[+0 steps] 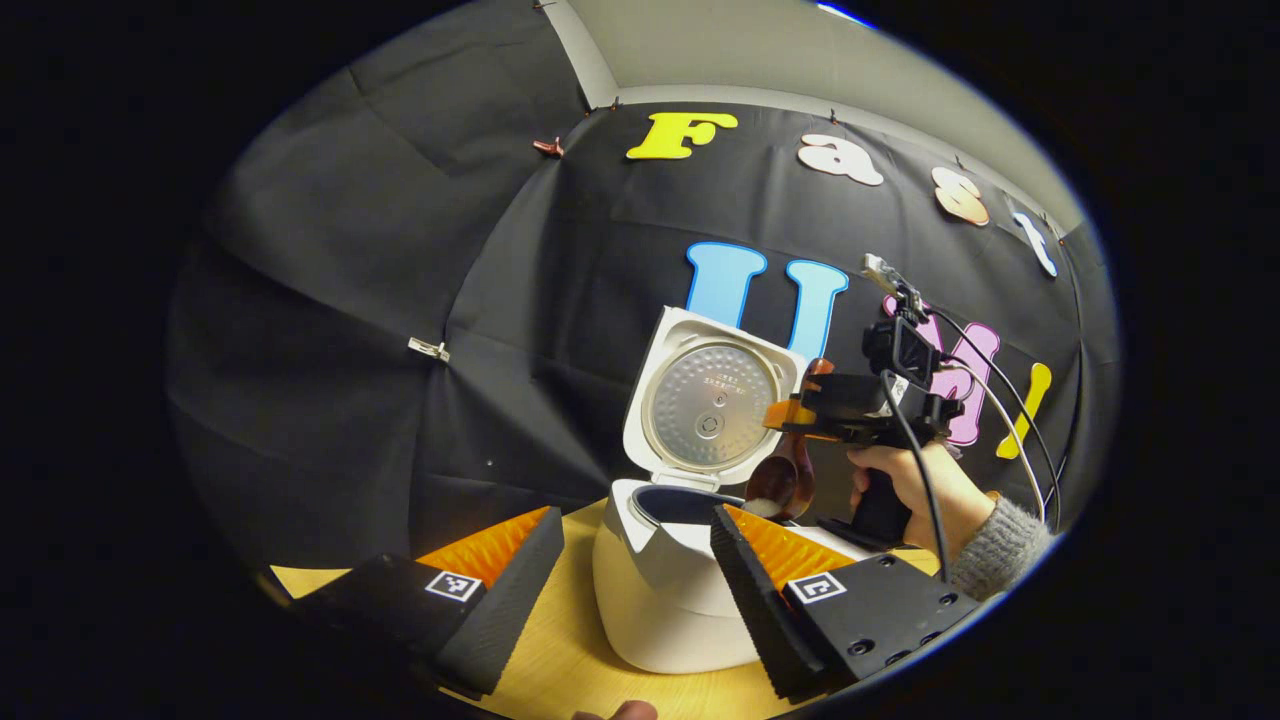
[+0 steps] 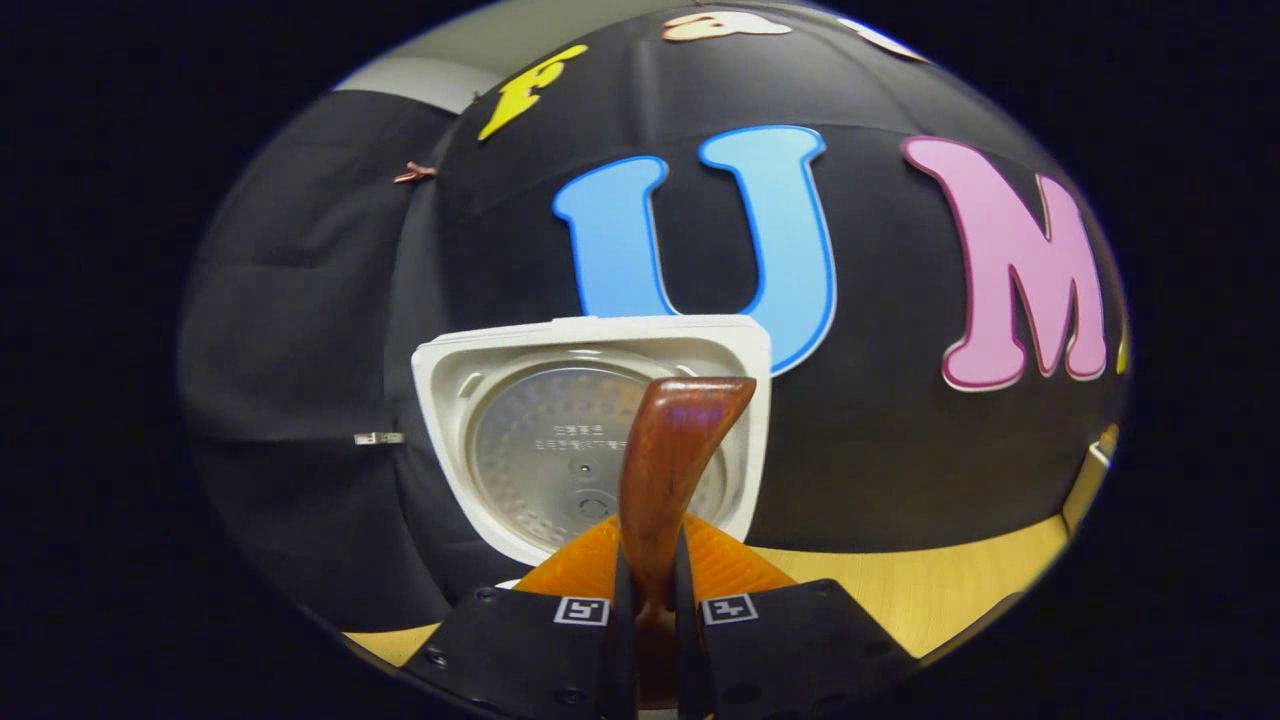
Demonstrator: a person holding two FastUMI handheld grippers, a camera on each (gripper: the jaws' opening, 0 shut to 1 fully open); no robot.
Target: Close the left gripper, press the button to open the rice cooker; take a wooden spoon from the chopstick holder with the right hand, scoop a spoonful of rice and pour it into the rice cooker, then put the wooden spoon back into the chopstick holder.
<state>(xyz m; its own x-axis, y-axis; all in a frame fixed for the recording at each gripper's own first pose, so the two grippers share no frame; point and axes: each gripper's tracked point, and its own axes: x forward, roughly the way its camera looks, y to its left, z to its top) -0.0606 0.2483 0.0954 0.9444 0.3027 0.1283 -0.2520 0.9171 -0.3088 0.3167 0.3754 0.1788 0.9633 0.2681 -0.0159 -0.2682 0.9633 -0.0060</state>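
We see a glossy wooden spoon (image 2: 665, 470), a smooth white plastic rice cooker (image 1: 660, 590) with a dull metal inner lid (image 1: 712, 405), and a matt wood table (image 1: 580, 650).

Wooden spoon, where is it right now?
Clamped in the right gripper, the wooden spoon hangs bowl-down with rice over the open rice cooker.

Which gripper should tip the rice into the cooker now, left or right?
Right. The right gripper is shut on the wooden spoon, whose bowl with rice hangs at the open rice cooker. The left gripper is open and holds nothing.
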